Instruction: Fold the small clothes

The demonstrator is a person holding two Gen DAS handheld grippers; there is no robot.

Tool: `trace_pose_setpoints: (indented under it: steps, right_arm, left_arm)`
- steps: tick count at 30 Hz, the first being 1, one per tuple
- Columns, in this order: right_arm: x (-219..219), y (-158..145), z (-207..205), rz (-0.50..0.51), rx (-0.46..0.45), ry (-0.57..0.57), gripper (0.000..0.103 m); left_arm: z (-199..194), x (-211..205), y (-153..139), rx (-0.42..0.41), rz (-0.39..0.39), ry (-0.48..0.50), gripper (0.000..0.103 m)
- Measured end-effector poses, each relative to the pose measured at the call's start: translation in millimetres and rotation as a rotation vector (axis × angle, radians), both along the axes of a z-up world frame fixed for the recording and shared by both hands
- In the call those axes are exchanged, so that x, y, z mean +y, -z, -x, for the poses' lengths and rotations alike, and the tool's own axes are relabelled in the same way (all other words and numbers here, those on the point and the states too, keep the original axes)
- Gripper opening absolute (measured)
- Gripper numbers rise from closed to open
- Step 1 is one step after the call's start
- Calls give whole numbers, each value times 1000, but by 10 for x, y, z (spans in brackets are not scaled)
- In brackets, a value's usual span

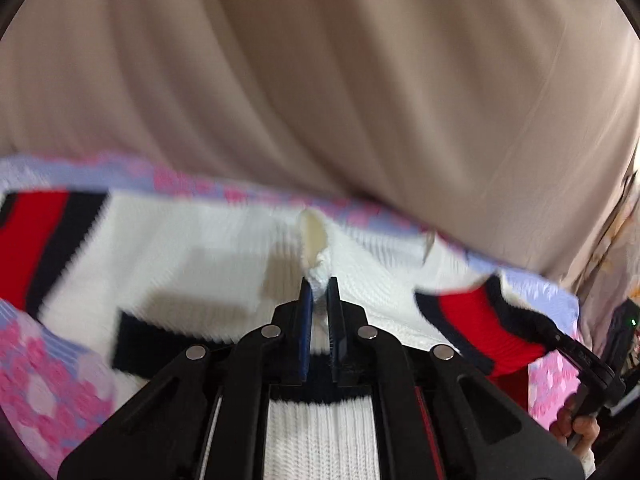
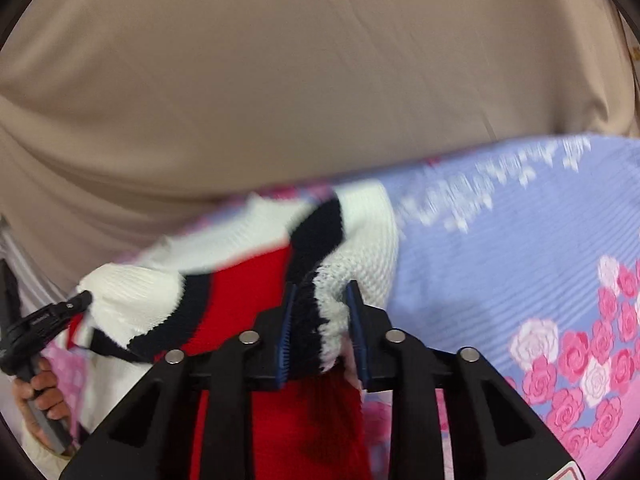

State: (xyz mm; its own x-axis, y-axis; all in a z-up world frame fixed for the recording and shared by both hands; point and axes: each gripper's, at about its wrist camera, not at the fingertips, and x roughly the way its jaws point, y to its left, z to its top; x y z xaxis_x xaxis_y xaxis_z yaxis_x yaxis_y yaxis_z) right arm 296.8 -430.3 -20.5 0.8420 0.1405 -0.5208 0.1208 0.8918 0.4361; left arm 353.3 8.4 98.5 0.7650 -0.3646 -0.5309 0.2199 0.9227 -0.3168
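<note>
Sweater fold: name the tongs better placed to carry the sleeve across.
Right. The right tongs already clamp the striped cuff of the sweater; the left tongs only pinch white fabric near its middle.

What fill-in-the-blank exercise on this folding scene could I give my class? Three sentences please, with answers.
1. The left gripper pinches a ____-coloured part of the knit sweater.
2. The right gripper is shut on the sweater's edge, where navy and white meet beside a broad ____ band.
3. The sweater lies on a lilac bedsheet printed with pink ____.

Answers: white; red; roses
</note>
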Motion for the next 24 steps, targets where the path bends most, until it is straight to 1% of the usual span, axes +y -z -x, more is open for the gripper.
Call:
trace_pose_setpoints:
  steps: [1,2,3,4,5,6,7,8,9,10,11,12,14,15,17,19,20,21,22,23,24]
  right_arm:
    - [3,-8,27,18,-8,-5,21]
    - [19,67,-10,47,31,-16,20]
    - [45,190,-96,76,97,-22,20]
    - [35,404,-209,107,201,-16,9]
    - [4,569,-259,100,263,-22,0]
    - [-44,548,-204,76,232,-21,0]
    - [-106,453,-121,50,217,-6,0]
    - [-154,356,-39,24,192,6,4]
    - [-194,263,53,9,163,17,10]
    - [-229,173,150,6,142,23,20]
    - [-252,119,252,1,132,22,33]
    - [-258,103,358,-9,138,17,38]
    - [-140,154,464,-17,164,-50,39]
    - [-79,184,501,-5,185,-83,39]
    - [117,270,439,62,233,-155,39]
    - [244,314,311,113,268,-192,39]
    - [239,391,239,125,280,-191,37]
    - [176,369,190,152,278,-146,30]
    - [83,356,183,149,267,-101,27]
    - [-76,304,238,115,241,-50,26]
    - [-281,276,301,33,204,-12,25]
  left_arm:
    - [19,65,-39,-23,4,-19,6]
    - [1,88,-11,-15,-6,-28,6]
    - [-46,89,91,14,-30,-34,6]
    - [-122,42,275,61,-82,-53,6]
    - [-195,-13,479,109,-136,-71,6]
    - [-231,-5,666,156,-154,-75,6]
    - [-261,20,818,192,-143,-85,6]
    - [-245,56,844,179,-113,-86,7]
    - [-229,82,813,170,-89,-84,7]
    - [-220,94,789,167,-75,-84,7]
    - [-212,94,776,163,-72,-83,7]
    - [-204,85,788,162,-78,-84,7]
    - [-179,54,851,167,-97,-86,8]
    - [-188,29,842,161,-93,-88,8]
    - [-156,2,840,155,-96,-93,9]
    - [-145,103,831,156,-91,-93,9]
    - [-138,128,831,157,-91,-92,9]
    - [-138,145,835,159,-90,-90,9]
    - [-131,156,836,160,-86,-89,9]
    - [-151,188,829,162,-84,-89,9]
    - [-161,195,831,164,-80,-88,9]
